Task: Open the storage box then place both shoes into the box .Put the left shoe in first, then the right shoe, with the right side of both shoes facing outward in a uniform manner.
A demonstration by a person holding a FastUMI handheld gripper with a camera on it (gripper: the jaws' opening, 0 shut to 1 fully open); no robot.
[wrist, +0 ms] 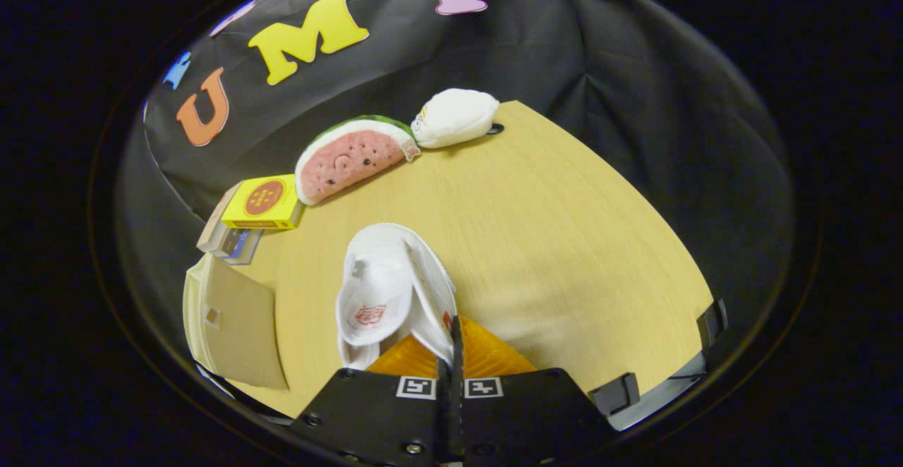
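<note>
Closest to the lens, at the bottom centre of the frame, the gripper (455, 354) has its two orange fingers (409, 358) drawn nearly together, and they look pinched on the side wall of a white shoe (391, 290), which hangs up and away from them with its opening and printed insole turned toward the camera. Which shoe of the pair this is I cannot tell from here. It seems lifted off the wooden table (564, 241), so I'd judge the step in hand to be carrying a shoe toward the storage box (233, 322), whose beige panel sits at the lower left, just beside the shoe. Whether the box is fully open is hard to make out. Next, the shoe would need swinging left over the box and setting down with its right side outward, without slipping from that thin grip. Farther back, in the upper left, lie a yellow carton (264, 202) on other small boxes, then a plush watermelon slice (349, 160), and beyond it a white plush toy (455, 118) at the table's far edge.
</note>
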